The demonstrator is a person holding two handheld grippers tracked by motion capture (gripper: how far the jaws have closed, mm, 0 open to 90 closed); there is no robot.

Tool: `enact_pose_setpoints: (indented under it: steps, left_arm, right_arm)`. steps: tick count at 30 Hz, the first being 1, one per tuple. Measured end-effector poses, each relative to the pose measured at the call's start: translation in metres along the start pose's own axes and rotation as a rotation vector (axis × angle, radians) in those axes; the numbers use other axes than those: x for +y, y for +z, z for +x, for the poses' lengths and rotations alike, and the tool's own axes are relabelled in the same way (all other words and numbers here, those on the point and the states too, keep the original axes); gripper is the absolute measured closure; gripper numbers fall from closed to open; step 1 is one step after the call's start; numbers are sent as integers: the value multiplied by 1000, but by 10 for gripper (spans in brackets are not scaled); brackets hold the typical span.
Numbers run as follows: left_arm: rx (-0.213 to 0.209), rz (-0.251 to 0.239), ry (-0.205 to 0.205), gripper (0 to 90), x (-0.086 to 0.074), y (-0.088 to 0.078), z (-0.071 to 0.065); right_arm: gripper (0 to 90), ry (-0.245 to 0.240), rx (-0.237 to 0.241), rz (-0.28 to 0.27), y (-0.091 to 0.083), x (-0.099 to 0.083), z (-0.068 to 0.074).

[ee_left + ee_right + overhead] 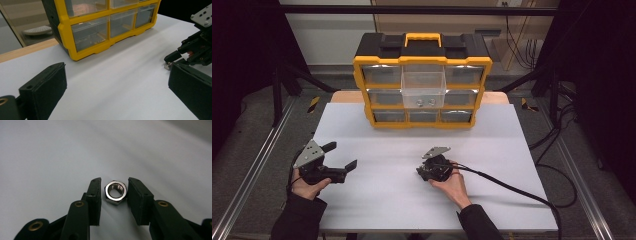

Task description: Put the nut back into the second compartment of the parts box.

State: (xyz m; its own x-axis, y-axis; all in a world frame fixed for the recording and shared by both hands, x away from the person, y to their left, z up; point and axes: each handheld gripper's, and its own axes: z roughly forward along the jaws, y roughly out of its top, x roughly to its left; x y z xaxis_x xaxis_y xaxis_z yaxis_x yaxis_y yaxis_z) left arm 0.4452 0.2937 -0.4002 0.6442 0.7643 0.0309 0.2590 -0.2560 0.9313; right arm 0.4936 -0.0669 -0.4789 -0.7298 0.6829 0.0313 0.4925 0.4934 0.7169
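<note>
Bracketing a nut [115, 192] flat on the table [50, 157], right gripper [114, 191] nearly closed, pads just shy; left gripper [338, 156] wide open, empty.

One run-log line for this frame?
right gripper: jaws astride hex nut, not clamped | left gripper: open, idle | organizer: top-middle drawer out

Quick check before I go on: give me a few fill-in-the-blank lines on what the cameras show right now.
1. The metal nut lies flat on the white table between the ____ gripper's jaws.
2. The organizer's frame is ____.
3. One clear drawer in the organizer's ____ column is pulled out.
4. The left gripper holds ____.

Missing words: right; yellow; middle; nothing
</note>
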Motion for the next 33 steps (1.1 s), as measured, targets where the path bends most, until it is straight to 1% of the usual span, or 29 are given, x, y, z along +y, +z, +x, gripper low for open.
enact_pose_setpoints:
  steps: [3,5,6,9,15,18,19,20,21,23,24,26,27,29,31,32,33]
  left_arm:
    - [0,1,0,12,0,0,0]
    - [0,0,1,12,0,0,0]
    - [-1,0,1,12,0,0,0]
    - [-1,0,0,12,0,0,0]
    - [-2,1,-1,12,0,1,0]
    - [-2,1,-1,12,0,1,0]
    - [-2,1,-2,12,0,0,0]
    - [-1,0,-2,12,0,0,0]
    - [-1,-1,-2,12,0,0,0]
    - [0,-4,-1,12,0,-1,0]
    - [0,-5,-2,12,0,-1,0]
    - [0,-2,-3,12,0,0,0]
    - [0,-1,-2,12,0,0,0]
    - [-2,0,0,12,0,0,0]
    - [-2,0,0,12,0,0,0]
    - [-1,0,0,12,0,0,0]
    - [0,1,-1,12,0,1,0]
  right_arm:
    - [675,-4,-8,0,0,0,0]
    - [679,-5,-15,-3,0,0,1]
    - [685,-17,-13,0,0,0,0]
    - [698,-9,-17,1,0,0,1]
    - [701,-19,-11,5,-1,0,0]
    - [702,-12,-13,3,0,0,1]
    - [702,-9,2,3,-1,0,1]
    - [702,-4,4,4,-1,1,1]
    - [702,-23,14,9,-2,1,0]
    - [702,-23,13,11,-3,1,1]
    - [702,-13,8,5,-4,2,2]
    - [702,-29,15,4,-7,3,1]
    - [702,-24,20,0,-9,3,1]
    - [702,-28,28,-19,-13,6,1]
    - [702,-18,26,-31,-19,8,2]
    - [702,-24,33,-36,-22,9,1]
    - [702,-21,26,-46,-25,11,1]
